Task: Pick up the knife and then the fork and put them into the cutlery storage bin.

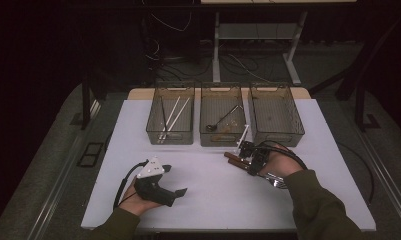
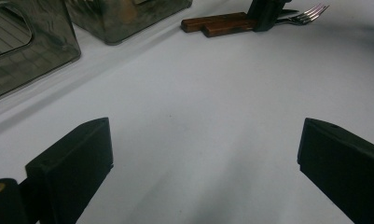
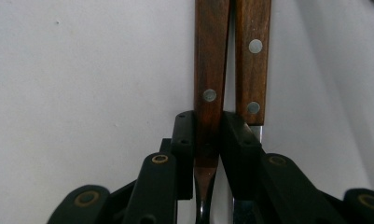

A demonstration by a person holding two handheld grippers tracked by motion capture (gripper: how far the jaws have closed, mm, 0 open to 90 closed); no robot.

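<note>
Jaws of the right gripper (image 3: pixel 208 135) are clamped on the wooden handle of a fork (image 3: pixel 210 70), pads pressing it from both sides near the end where metal meets wood. A second wooden-handled utensil (image 3: pixel 252 60) lies just beside it on the white table (image 1: pixel 213 200), outside the grip; whether the two handles touch cannot be told. From above, the right gripper (image 1: pixel 248 150) sits near the front of the middle bin (image 1: pixel 223 121), with the brown handles pointing left and the fork tines (image 2: pixel 310 11) trailing toward the person's sleeve. The left gripper (image 1: pixel 175 182) rests on the table well apart from the cutlery, its jaws spread wide with nothing between them. Three wire bins stand in a row at the far edge: the left bin (image 1: pixel 171 116) holds white sticks, the middle one a ladle-like tool, and the right bin (image 1: pixel 276 112) looks empty. The step in hand appears to be picking up one fork for sorting into a bin. The next move likely calls for lifting it free of its neighbour without dragging that along, then carrying it over a bin rim, probably the right one.
</note>
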